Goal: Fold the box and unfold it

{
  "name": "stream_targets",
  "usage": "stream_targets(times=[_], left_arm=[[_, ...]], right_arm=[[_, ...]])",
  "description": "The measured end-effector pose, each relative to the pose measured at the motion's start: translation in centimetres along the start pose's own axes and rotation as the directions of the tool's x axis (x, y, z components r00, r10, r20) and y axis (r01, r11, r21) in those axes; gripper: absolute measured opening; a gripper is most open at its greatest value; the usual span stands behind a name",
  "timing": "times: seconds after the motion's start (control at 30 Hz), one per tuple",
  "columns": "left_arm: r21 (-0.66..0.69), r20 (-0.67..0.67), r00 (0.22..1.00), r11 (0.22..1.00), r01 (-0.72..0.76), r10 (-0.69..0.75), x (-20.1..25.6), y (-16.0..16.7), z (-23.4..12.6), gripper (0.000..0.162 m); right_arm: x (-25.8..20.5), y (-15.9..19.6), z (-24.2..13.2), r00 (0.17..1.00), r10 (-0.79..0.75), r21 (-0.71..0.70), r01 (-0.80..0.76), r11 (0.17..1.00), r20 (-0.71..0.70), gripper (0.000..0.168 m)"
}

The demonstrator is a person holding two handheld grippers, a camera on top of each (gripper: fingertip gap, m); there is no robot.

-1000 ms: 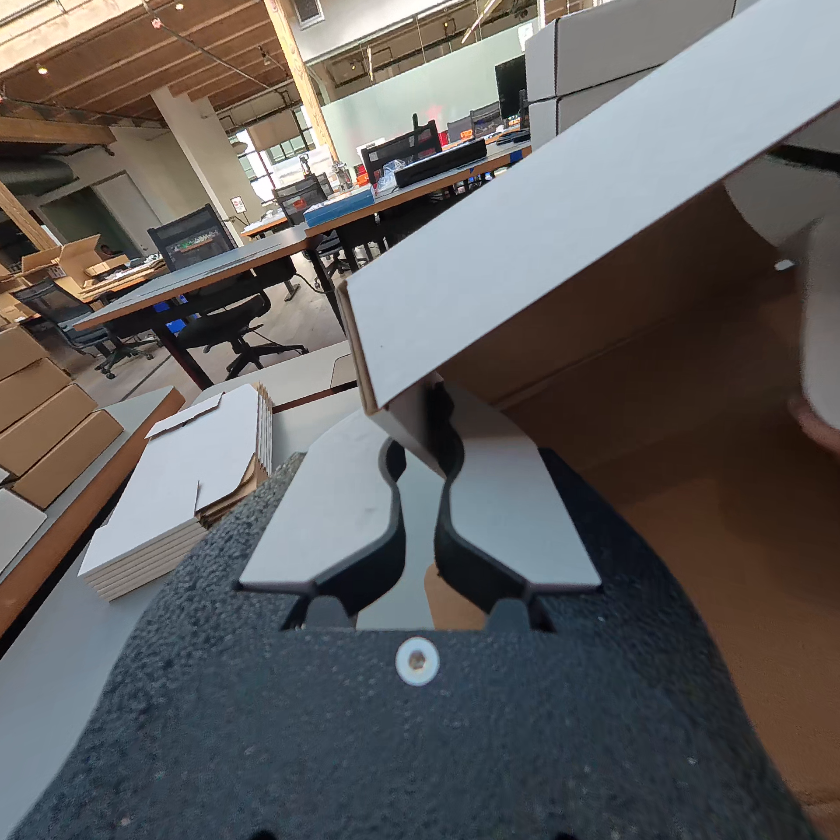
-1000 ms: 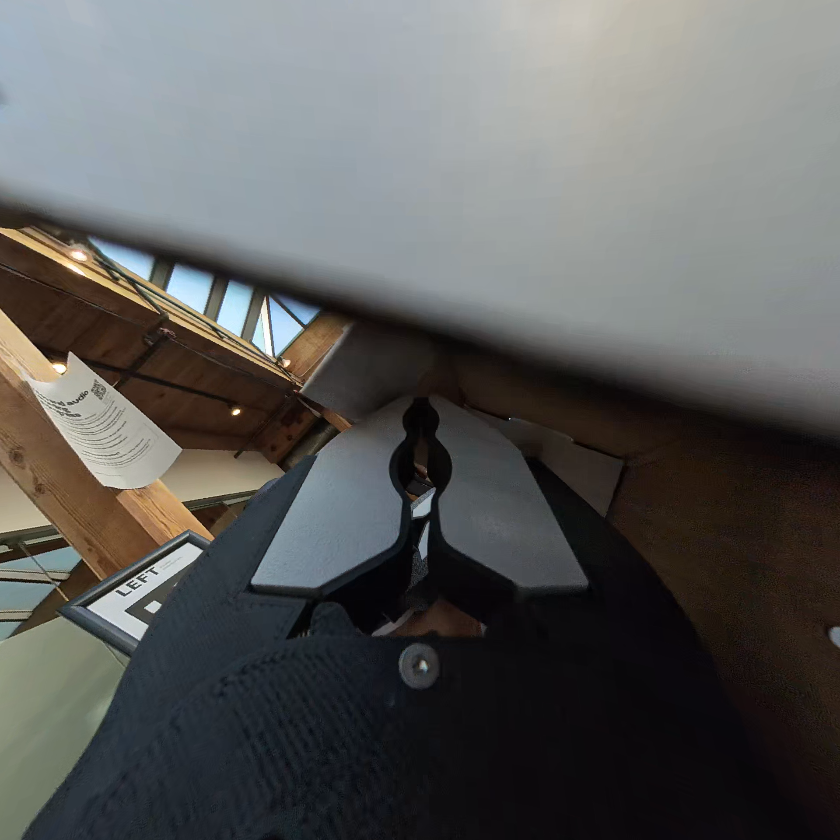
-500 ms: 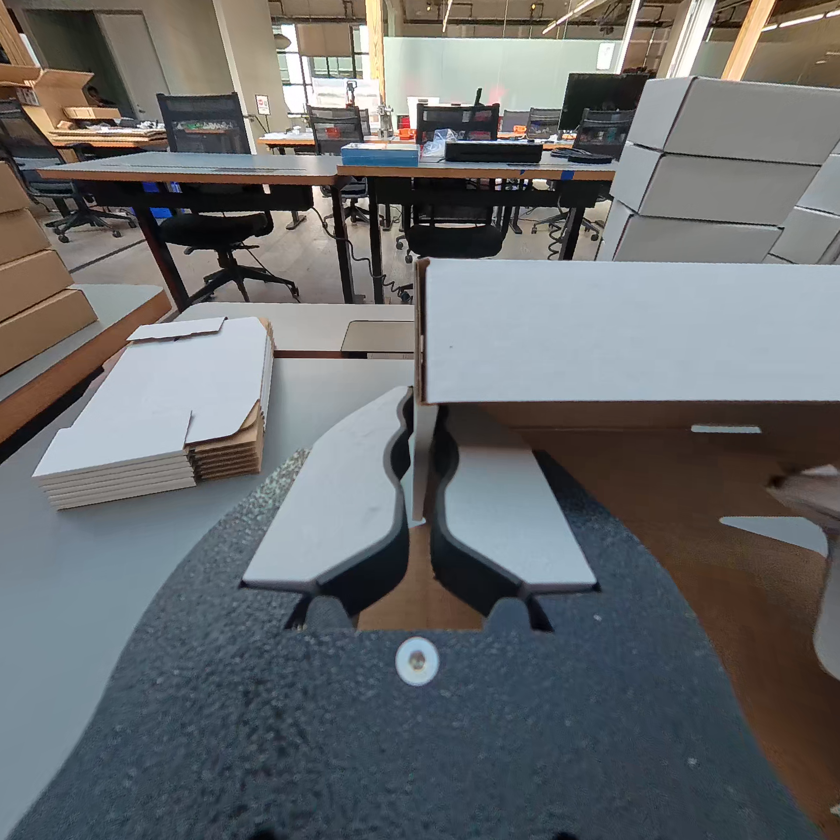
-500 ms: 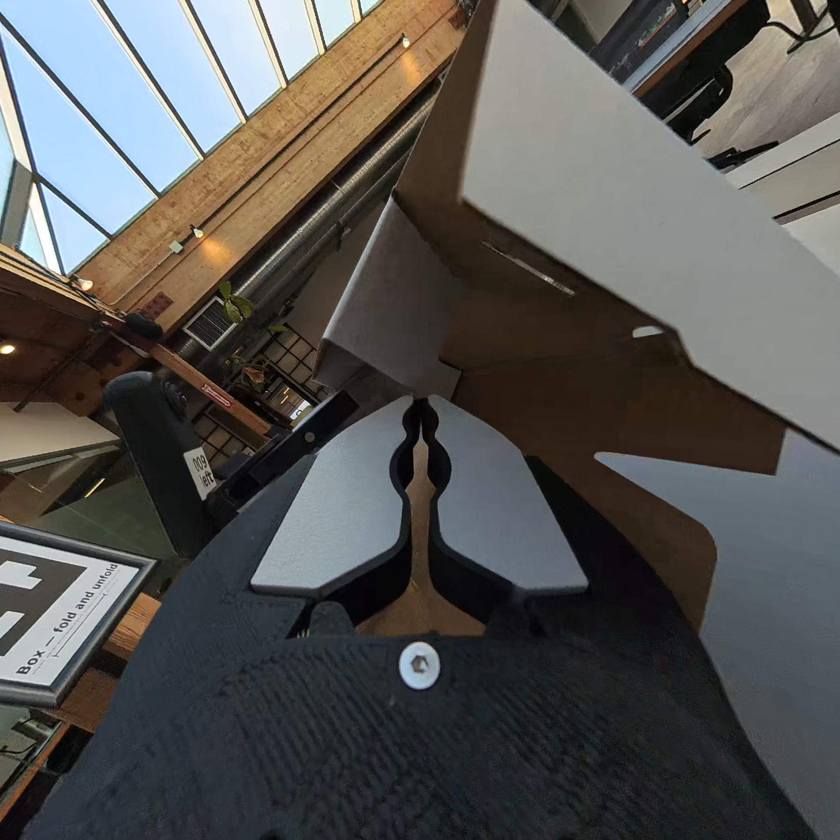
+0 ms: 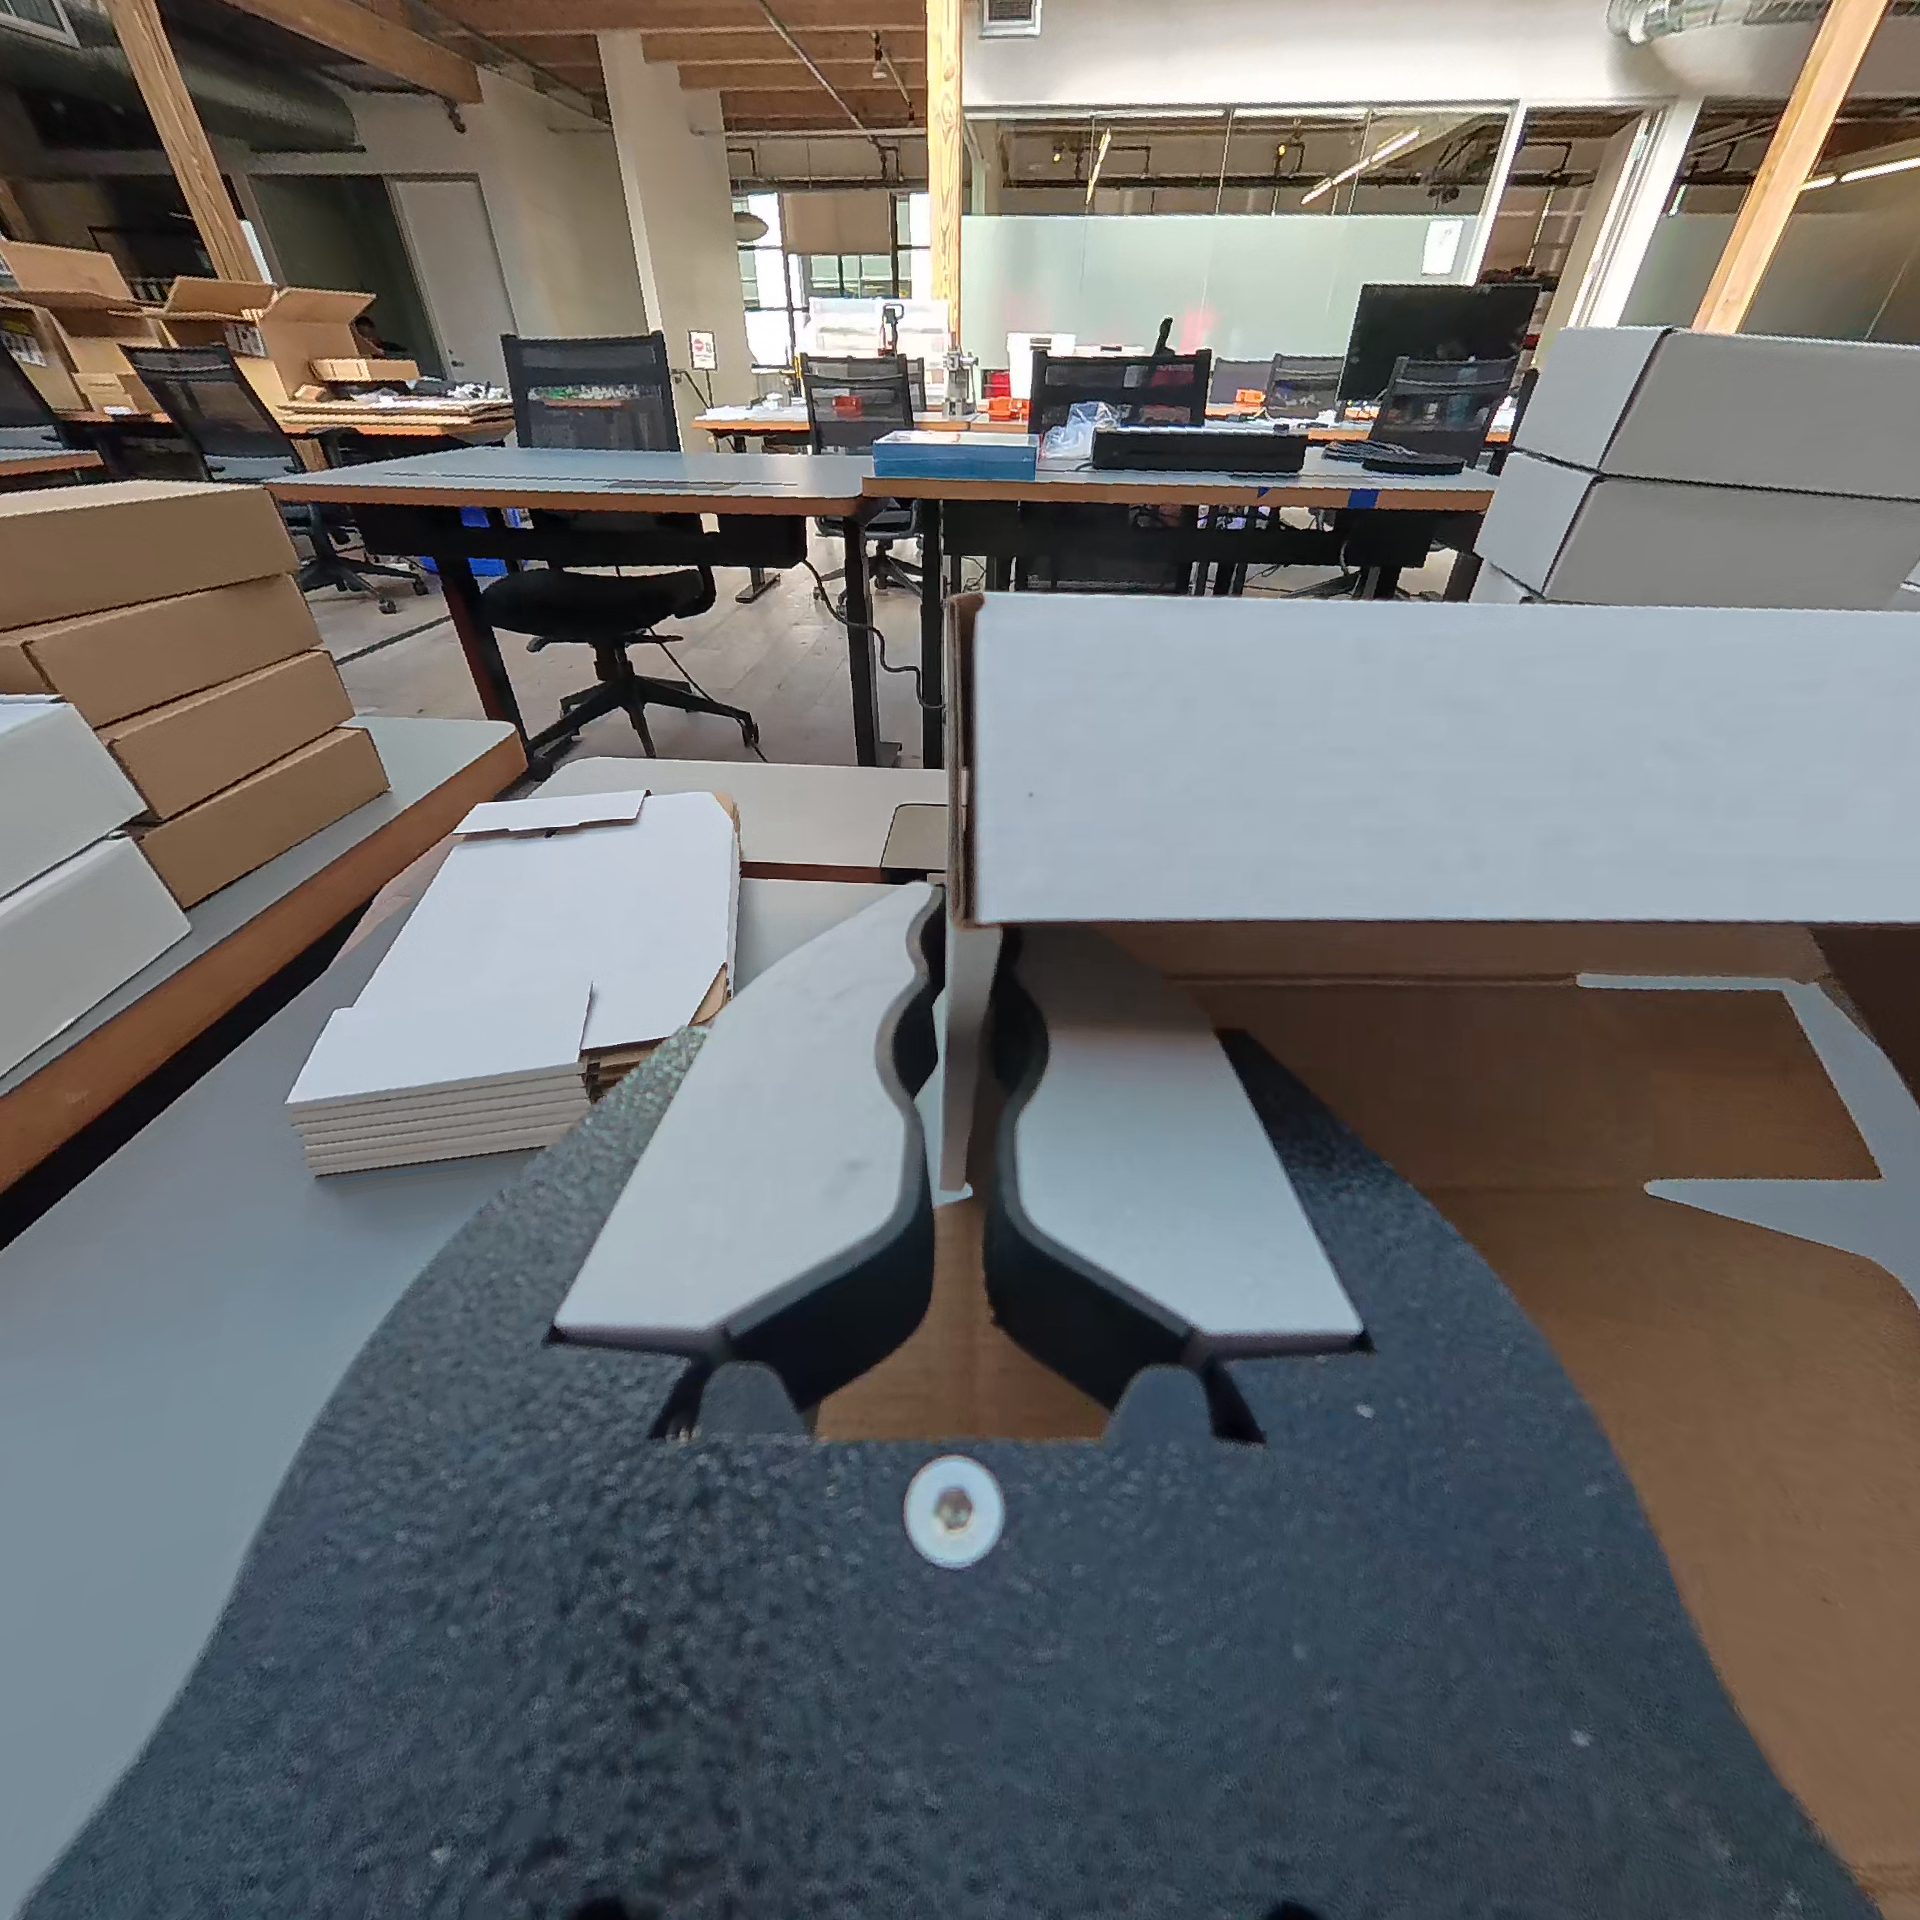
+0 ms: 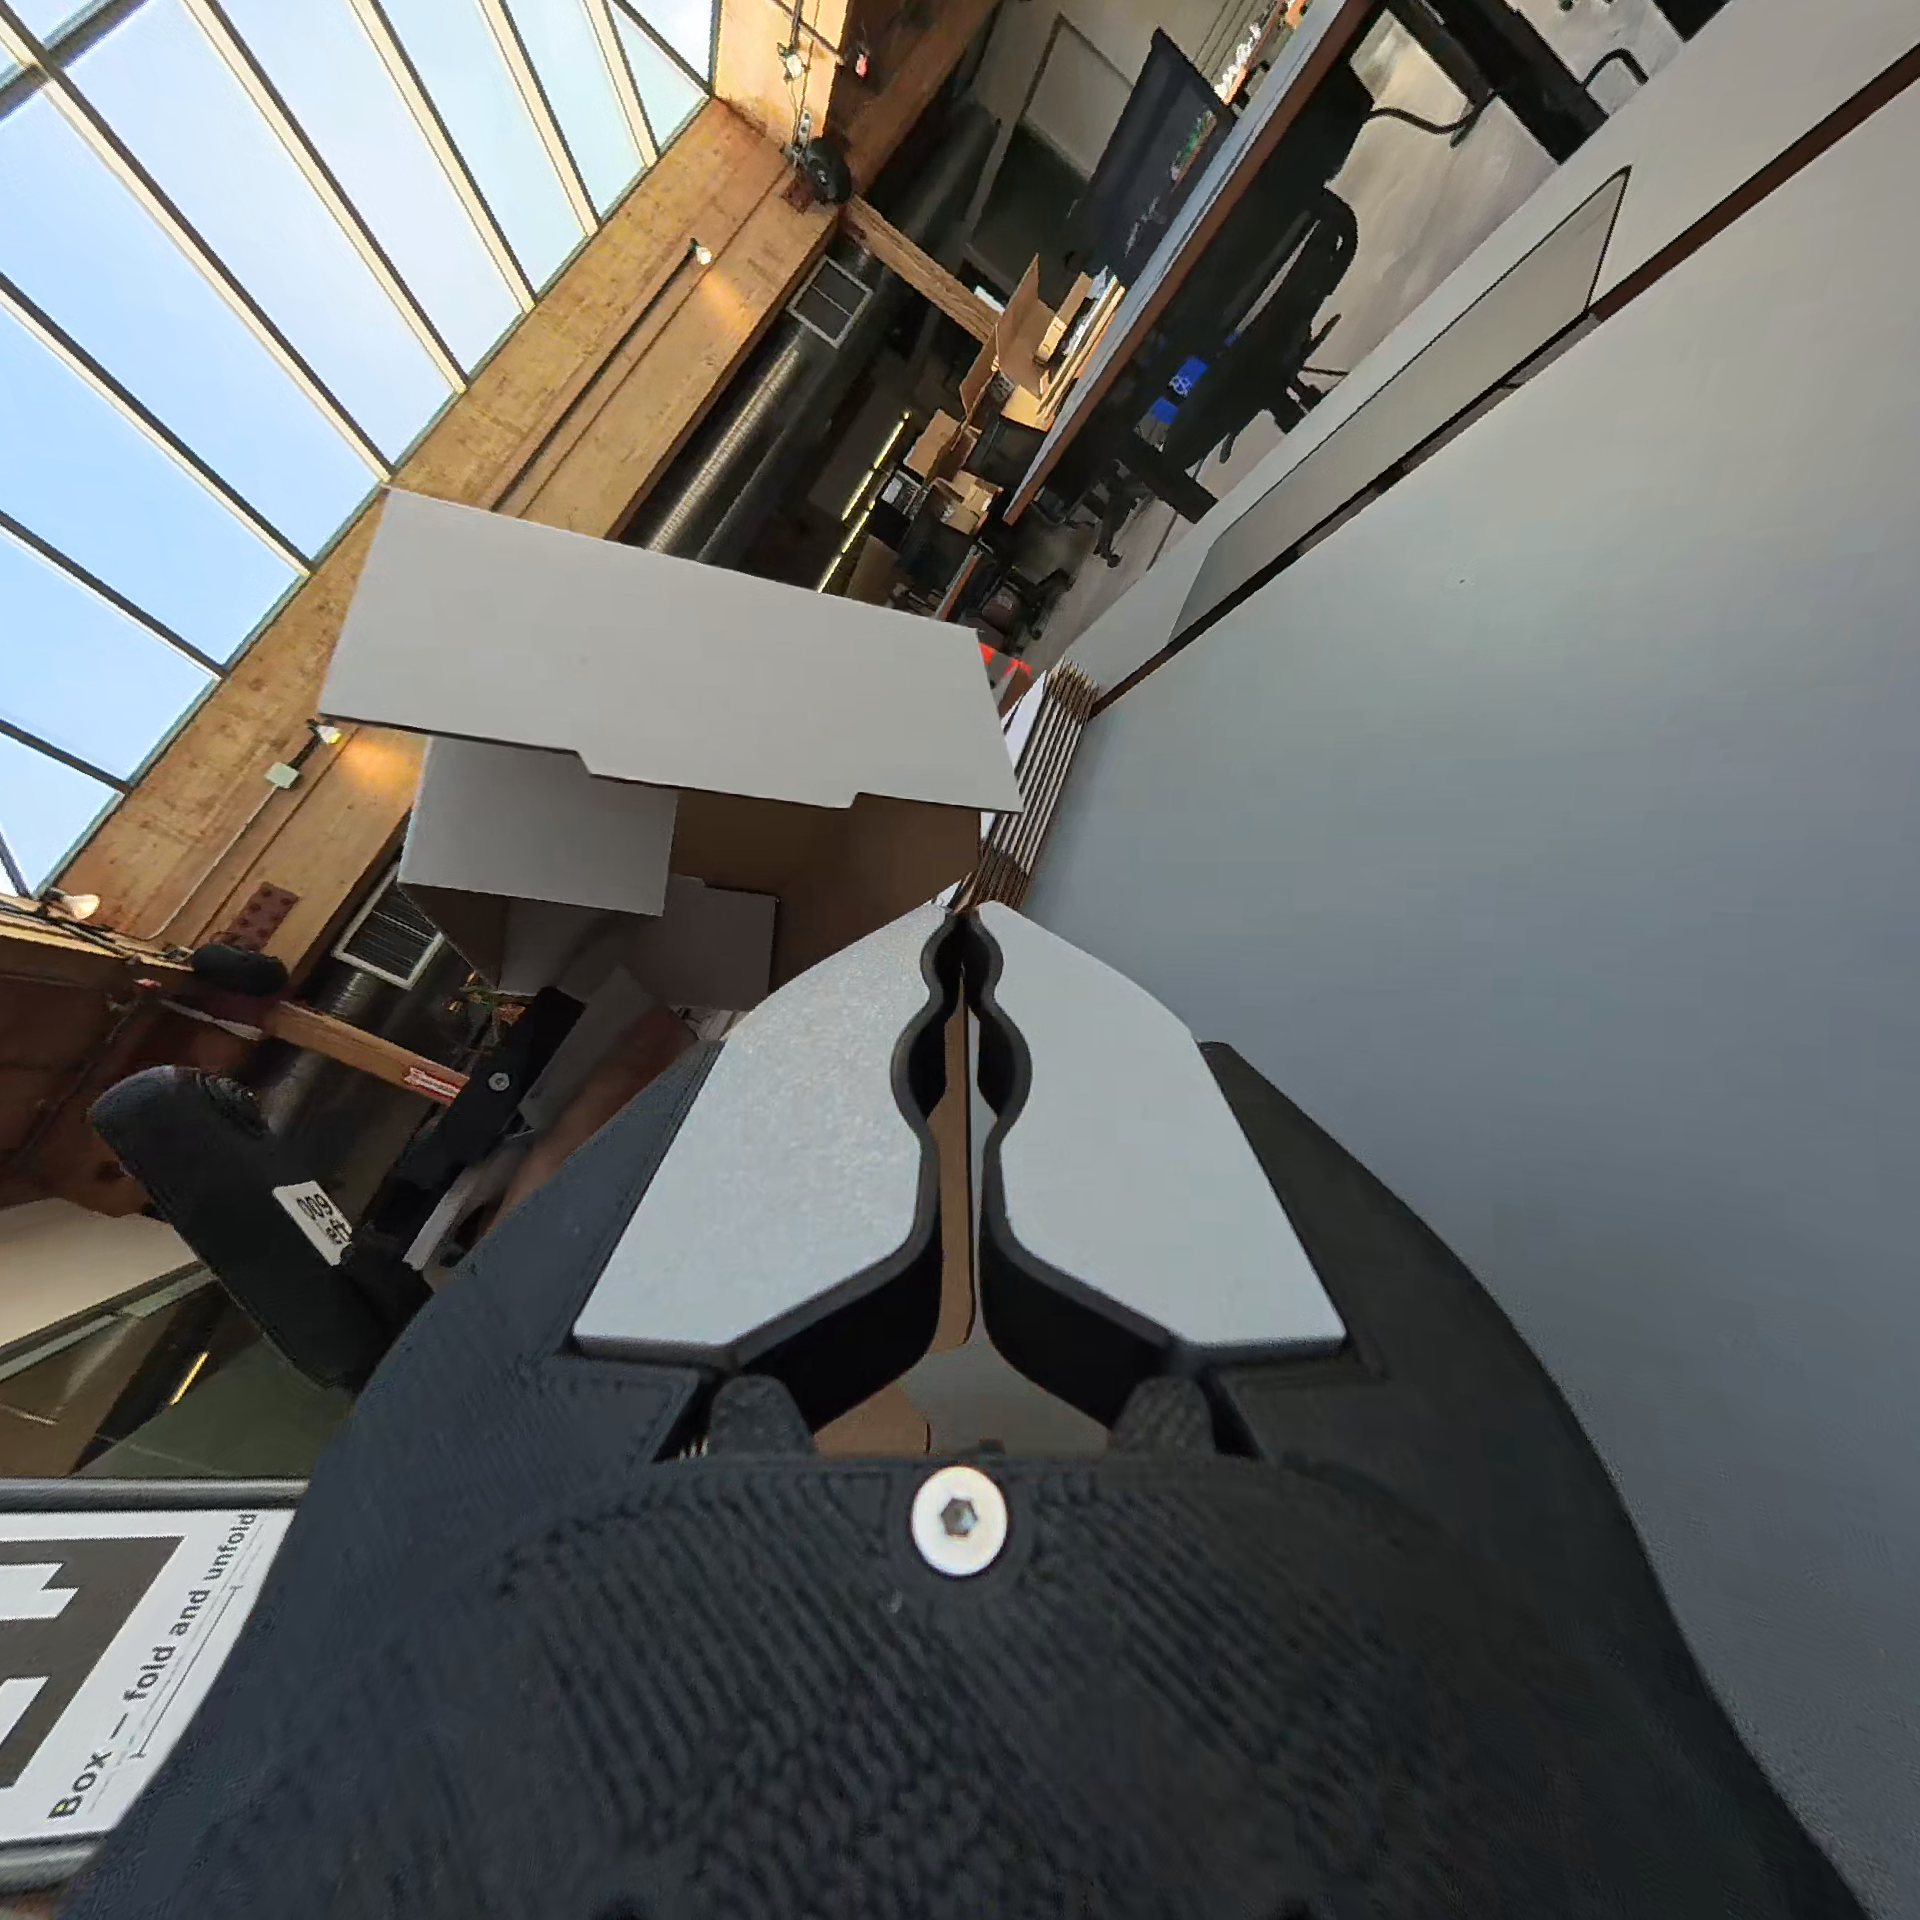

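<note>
Here, the half-folded box (image 5: 1455, 758) stretches rightward from the left gripper (image 5: 961, 1049), long axis crosswise, its white wall standing just ahead. That gripper's jaws pinch an upright side flap (image 5: 964, 1049). The right gripper (image 6: 961, 1023) pinches a thin brown cardboard edge (image 6: 956, 1164), the box continuing ahead and to its left.

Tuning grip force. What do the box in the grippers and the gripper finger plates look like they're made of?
Box: corrugated cardboard by the look, matte white outside, raw brown kraft inside; its side panel stands thin between the left gripper fingers.
Finger plates: flat matte light grey faces on black bodies, probably plastic, though the look leaves it open.
Housing: black with a rough grain, looks 3D-printed.
</note>
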State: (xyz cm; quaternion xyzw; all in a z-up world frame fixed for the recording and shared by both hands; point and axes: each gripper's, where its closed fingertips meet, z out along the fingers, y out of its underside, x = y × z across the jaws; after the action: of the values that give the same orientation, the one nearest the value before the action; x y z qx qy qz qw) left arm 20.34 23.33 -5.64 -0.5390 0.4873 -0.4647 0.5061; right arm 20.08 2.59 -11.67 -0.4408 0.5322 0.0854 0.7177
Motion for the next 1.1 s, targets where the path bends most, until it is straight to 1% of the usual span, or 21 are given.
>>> stream_targets(times=[0.17, 0.43, 0.67, 0.97, 1.1], left_arm=[[0.014, -0.026, 1.0, 1.0, 0.003, -0.003, 0.4, 0.0, -0.2, 0.005], [0.004, -0.063, 0.998, 1.0, -0.007, 0.007, 1.0, 0.6, -0.3, 0.005], [-0.005, -0.061, 0.998, 1.0, -0.019, 0.018, 1.0, 1.0, -0.2, 0.005], [-0.025, -0.053, 0.998, 0.999, -0.023, 0.022, 1.0, 1.7, -0.1, 0.005], [-0.051, -0.062, 0.998, 0.999, 0.0, -0.003, 1.1, 2.3, 0.0, 0.005]], right_arm=[[1.8, 0.4, 0.4, 0.996, 0.087, -0.018, -0.087, 0.996, -0.003, 0.0], [1.7, 0.3, 0.6, 0.993, 0.113, -0.013, -0.113, 0.994, 0.029, 0.0], [1.5, 0.4, 0.5, 0.998, 0.063, 0.007, -0.063, 0.998, 0.027, 0.0], [0.4, -0.5, 0.0, 0.997, -0.08, 0.153, 0.076, 0.985, 0.017, 0.0], [0.4, -0.6, -0.1, 0.985, -0.169, 0.197, 0.173, 0.965, -0.037, 0.0]])
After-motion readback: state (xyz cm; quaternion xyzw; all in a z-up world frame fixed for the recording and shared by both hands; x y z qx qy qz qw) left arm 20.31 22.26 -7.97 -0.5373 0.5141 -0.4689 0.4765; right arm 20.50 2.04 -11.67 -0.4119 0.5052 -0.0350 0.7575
